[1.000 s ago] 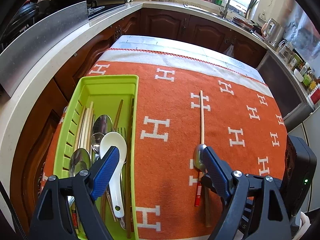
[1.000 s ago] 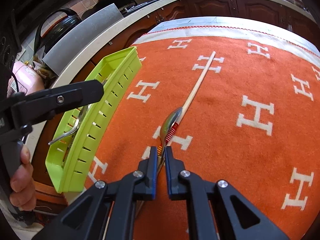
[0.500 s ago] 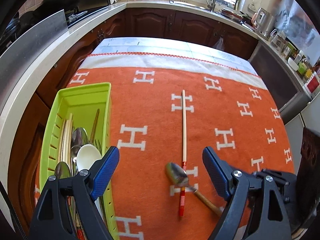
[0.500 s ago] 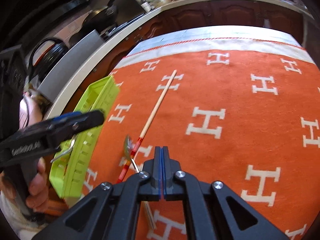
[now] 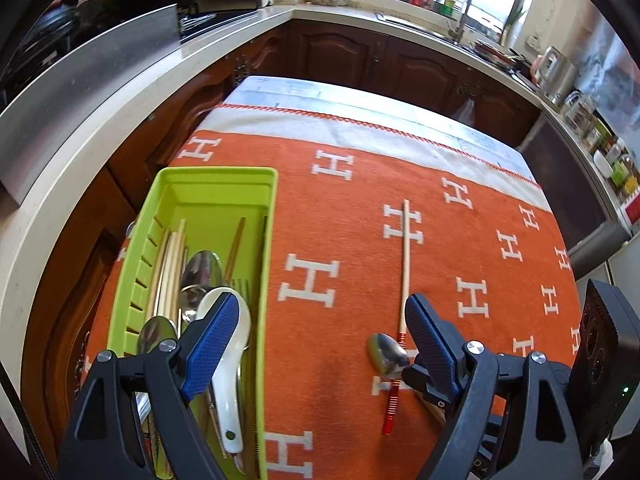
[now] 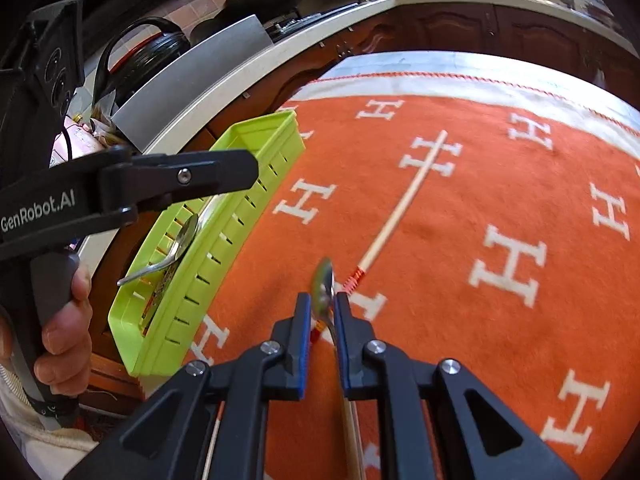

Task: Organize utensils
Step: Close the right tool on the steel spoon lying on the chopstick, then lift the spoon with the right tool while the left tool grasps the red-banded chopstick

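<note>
Orange cloth (image 5: 344,240) carries a green tray (image 5: 224,184) at left, full of utensils, with a chopstick (image 5: 405,264) at right. Left gripper (image 5: 320,336) hangs wide open, holding nothing. Right gripper (image 6: 322,320), narrowly open, straddles the spoon (image 6: 323,286) beside the chopstick's red end; contact unclear.

**Orange, lime and steel on a lettered cloth**

The woven table blanket (image 5: 352,248) is orange, strewn with white H letters, with a pale grey band and a red stitched line along its far edge. Left of the blanket's middle, the slotted plastic utensil tray (image 5: 224,178) is lime green; in it lie a glossy white ceramic soup spoon (image 5: 228,364) and silver metal spoons (image 5: 202,270). Right of the tray, the pale wooden chopstick (image 5: 406,256) ends in red-and-orange ringed bands. The metal spoon with a wooden handle (image 6: 324,286) has a silver bowl. The left gripper (image 5: 316,340) and right gripper (image 6: 322,344) are black with blue pads.
</note>
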A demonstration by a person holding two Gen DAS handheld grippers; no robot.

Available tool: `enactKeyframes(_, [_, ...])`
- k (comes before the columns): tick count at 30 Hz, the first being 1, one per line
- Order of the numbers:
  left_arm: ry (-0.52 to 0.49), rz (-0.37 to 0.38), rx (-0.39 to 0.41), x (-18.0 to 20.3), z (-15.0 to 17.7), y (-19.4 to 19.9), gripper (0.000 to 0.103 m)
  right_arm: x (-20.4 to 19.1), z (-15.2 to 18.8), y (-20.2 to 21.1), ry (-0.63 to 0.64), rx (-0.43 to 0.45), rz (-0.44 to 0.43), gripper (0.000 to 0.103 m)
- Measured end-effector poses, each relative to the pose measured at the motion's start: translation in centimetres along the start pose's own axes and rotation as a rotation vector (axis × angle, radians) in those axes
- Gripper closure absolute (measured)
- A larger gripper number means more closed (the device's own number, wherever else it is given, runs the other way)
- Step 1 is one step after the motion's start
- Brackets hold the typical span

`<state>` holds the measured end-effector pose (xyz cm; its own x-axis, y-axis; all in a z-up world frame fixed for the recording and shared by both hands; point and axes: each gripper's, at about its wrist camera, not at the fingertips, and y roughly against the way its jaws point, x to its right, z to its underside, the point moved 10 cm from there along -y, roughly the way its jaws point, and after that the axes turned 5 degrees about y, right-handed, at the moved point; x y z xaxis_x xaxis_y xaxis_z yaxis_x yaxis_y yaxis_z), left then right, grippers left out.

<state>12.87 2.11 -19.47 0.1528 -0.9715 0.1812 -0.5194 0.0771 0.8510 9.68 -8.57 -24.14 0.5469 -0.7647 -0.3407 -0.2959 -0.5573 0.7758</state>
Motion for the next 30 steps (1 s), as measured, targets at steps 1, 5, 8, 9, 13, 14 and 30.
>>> enactKeyframes(1, [0.008, -0.002, 0.0, -0.3, 0.0, 0.0, 0.019, -0.1, -0.2, -0.2, 0.011, -0.001, 0.004, 0.091])
enactKeyframes(5, [0.03, -0.004, -0.001, -1.1, 0.1, -0.1, 0.019, -0.4, -0.6, -1.4, 0.043, -0.027, 0.023, 0.091])
enactKeyframes(8, [0.036, -0.006, -0.003, -1.5, 0.2, -0.2, 0.019, -0.5, -0.8, -1.8, 0.07, -0.019, 0.04, 0.091])
enactKeyframes(9, [0.038, -0.006, -0.004, -1.6, 0.3, -0.2, 0.019, -0.5, -0.9, -1.9, 0.081, -0.02, 0.052, 0.091])
enactKeyframes(13, [0.045, -0.002, -0.004, -1.7, 0.3, -0.2, 0.019, -0.6, -0.7, -2.3, 0.123, -0.042, 0.082, 0.077])
enactKeyframes(14, [0.045, -0.001, -0.001, -1.8, 0.3, -0.1, 0.019, -0.8, -0.7, -2.2, 0.141, -0.039, 0.084, 0.075])
enactKeyframes(30, [0.098, -0.015, -0.014, -3.9, 1.1, 0.1, 0.019, -1.9, 1.5, -2.4, 0.368, -0.065, 0.199, 0.074])
